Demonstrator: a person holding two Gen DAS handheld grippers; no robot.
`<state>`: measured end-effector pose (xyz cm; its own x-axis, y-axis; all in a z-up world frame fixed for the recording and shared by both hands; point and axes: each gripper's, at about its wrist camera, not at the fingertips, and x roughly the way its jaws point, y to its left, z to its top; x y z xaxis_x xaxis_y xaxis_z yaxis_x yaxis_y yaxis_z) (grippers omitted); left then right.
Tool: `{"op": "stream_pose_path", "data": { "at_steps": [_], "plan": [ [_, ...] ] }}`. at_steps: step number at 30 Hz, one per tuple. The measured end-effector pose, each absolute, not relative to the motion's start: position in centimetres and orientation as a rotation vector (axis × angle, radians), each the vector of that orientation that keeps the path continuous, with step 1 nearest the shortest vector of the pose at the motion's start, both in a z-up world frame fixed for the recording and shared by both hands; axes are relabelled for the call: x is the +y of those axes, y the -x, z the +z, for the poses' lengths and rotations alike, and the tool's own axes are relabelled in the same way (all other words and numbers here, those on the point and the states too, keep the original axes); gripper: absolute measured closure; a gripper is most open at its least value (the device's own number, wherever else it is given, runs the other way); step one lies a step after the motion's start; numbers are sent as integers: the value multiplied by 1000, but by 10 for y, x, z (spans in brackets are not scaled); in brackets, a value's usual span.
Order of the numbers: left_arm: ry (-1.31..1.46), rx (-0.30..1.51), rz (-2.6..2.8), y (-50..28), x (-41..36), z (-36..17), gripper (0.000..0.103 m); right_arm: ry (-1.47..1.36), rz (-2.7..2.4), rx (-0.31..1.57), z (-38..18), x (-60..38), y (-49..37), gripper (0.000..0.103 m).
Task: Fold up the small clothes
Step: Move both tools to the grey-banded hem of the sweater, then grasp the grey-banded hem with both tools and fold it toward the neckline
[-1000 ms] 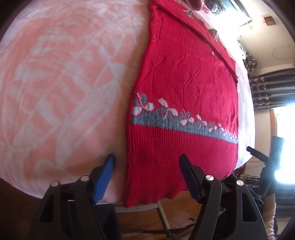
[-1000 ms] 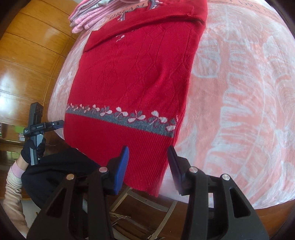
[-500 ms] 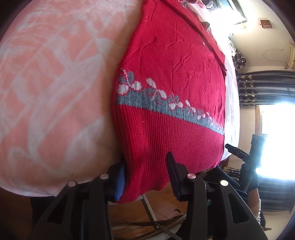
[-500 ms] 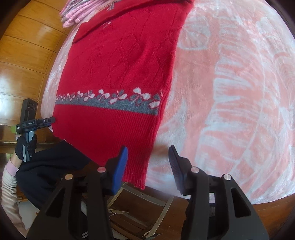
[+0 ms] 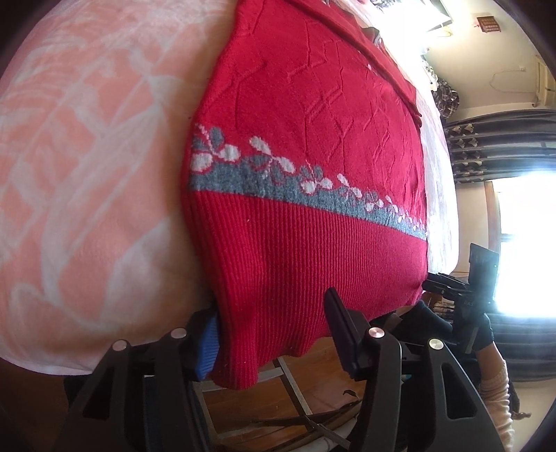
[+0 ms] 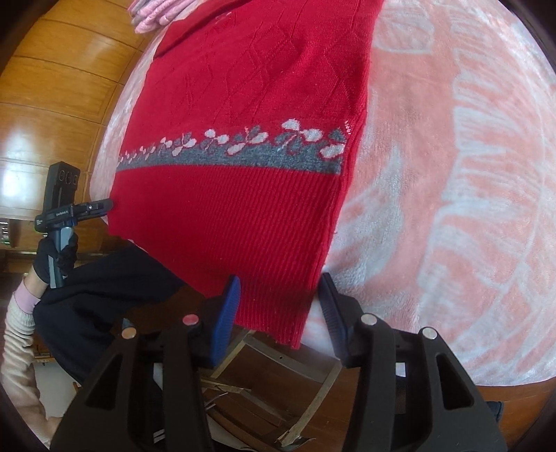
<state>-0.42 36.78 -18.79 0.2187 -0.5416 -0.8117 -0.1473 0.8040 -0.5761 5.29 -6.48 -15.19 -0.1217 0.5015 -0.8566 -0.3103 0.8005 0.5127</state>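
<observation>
Left wrist view: the left claw (image 5: 274, 333) is standing open, straddling the hem corner of the red sweater (image 5: 312, 146), which is lying on the pink blanket (image 5: 87, 156).

Right wrist view: the right claw (image 6: 278, 313) is gaping around the opposite corner. The bottom fold is not yet made.

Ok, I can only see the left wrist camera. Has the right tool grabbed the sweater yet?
Observer: Not yet. The right tool is open, with its fingers either side of the red sweater at a bottom corner.
Child: Is anything past the sweater's top?
Observer: Yes, a pile of pink clothes lies at the far end.
Child: What's beside the blanket over there?
Observer: A shiny wooden wall panel.
</observation>
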Motion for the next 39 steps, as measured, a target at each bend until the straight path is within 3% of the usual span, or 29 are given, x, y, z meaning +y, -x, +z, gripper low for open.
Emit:
{"op": "stream_pose_path", "data": {
  "at_steps": [2,4,5,7,8,23,39],
  "plan": [
    [599,1348,-281,4,366,-187,53,-145,699,1534,-152,-64,-52,68],
    [558,1360,-246,3,364,-187,71,-130,691,1509,-151,-62,-50,73],
    [563,1359,-236,2,367,-187,75,-135,696,1499,-150,-60,-50,78],
    [621,1352,-232,2,373,-190,95,-143,703,1493,-149,-59,-50,89],
    [639,1347,-237,2,375,-190,95,-162,713,1490,-148,-60,-51,96],
    [750,993,-340,-17,385,-113,96,-423,750,1296,-83,-69,-92,97],
    [788,904,-239,-113,406,-115,96,-559,533,1293,-89,-85,-184,97]
  ]
}}
